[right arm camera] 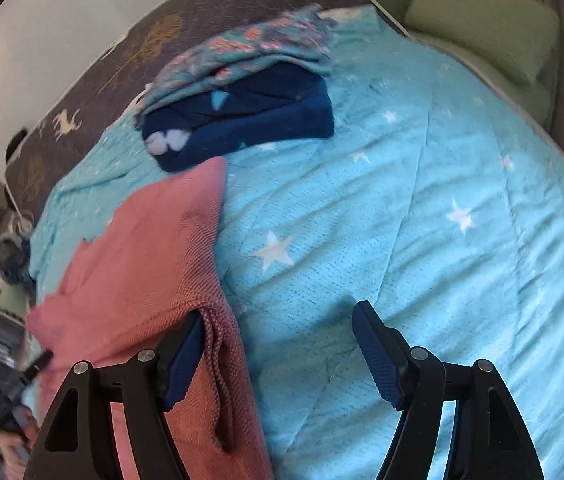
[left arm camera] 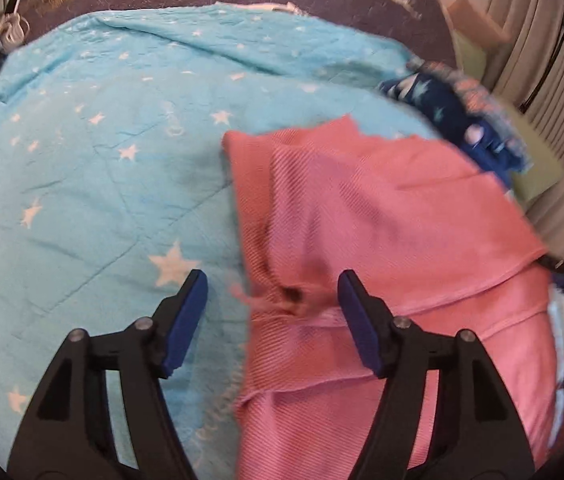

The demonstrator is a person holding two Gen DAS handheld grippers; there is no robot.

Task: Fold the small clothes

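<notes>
Left wrist view: my left gripper (left arm camera: 272,296) stands with its jaws apart, nothing pinched. The pink ribbed knit garment (left arm camera: 382,220) lies on the turquoise star-print quilt (left arm camera: 102,140), spreading ahead and to the right of this gripper. Its left edge runs up between my fingertips; the right pad (left arm camera: 358,320) sits over the fabric, the left pad over bare quilt. Whether either pad touches cloth, I cannot tell. A layered fold crosses just ahead of the right pad, with a loose thready tuft at the near edge.

Right wrist view: my right gripper (right arm camera: 280,336) is also open. The same garment lies to its left; the left blue pad (right arm camera: 186,360) is tucked against a rolled, doubled edge of the knit, the right pad over bare quilt. Nothing is clamped. Ahead, beyond the garment's far corner, sits a stack of folded clothes, navy below and floral-patterned on top (right arm camera: 242,96).

Handling judgement: light, soft, limp knit; no stiffness, so it will sag and drape from any pinch point. The ribbed surface should give the pads decent friction, not slippery. It will probably stretch if pulled hard, and the tuft could snag. Best hold looks like the doubled edges: the rolled hem by the right gripper, the layered left edge by the left, pinching all layers so they travel together.
</notes>
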